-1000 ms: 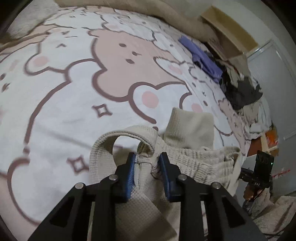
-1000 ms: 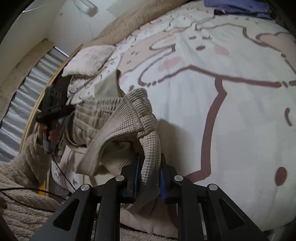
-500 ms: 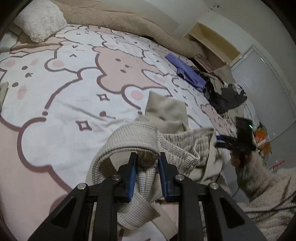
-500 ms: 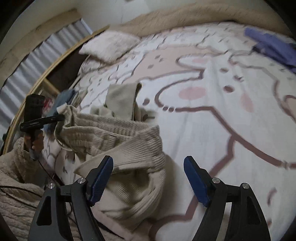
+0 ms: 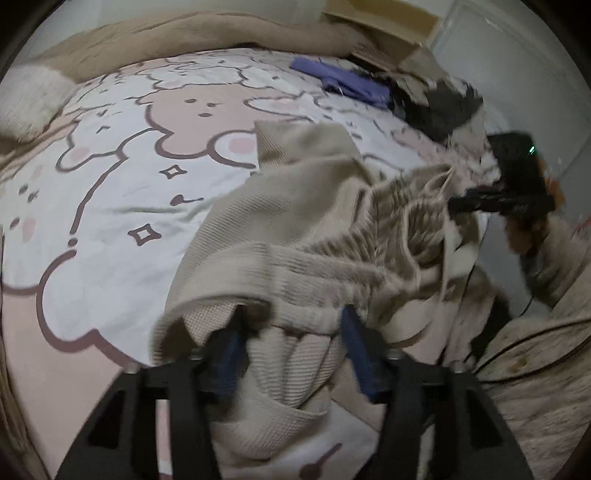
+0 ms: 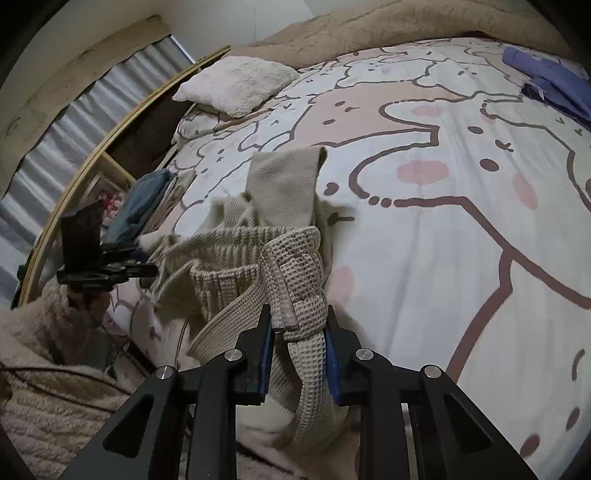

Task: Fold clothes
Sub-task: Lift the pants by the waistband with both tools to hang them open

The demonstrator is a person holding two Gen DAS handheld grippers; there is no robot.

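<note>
A beige waffle-knit garment (image 5: 306,221) lies bunched at the near edge of a bed with a bear-print sheet (image 5: 110,192). My left gripper (image 5: 295,347) has its jaws apart with knit fabric lying between them. My right gripper (image 6: 297,332) is shut on a thick fold of the same garment (image 6: 288,266). Each gripper shows in the other's view: the right one (image 5: 506,199) at the right, the left one (image 6: 96,266) at the left, both by the garment's edge.
A purple garment (image 5: 343,79) and dark clothes (image 5: 439,107) lie at the bed's far right. A white fluffy pillow (image 6: 236,83) and a tan blanket (image 5: 192,33) lie at the head. Folded blue clothes (image 6: 144,199) sit by the wooden frame (image 6: 85,173).
My left gripper has opened from its grip on the knit fabric. My right gripper, open half a second ago, has closed on a fold of the garment. The garment has spread wider.
</note>
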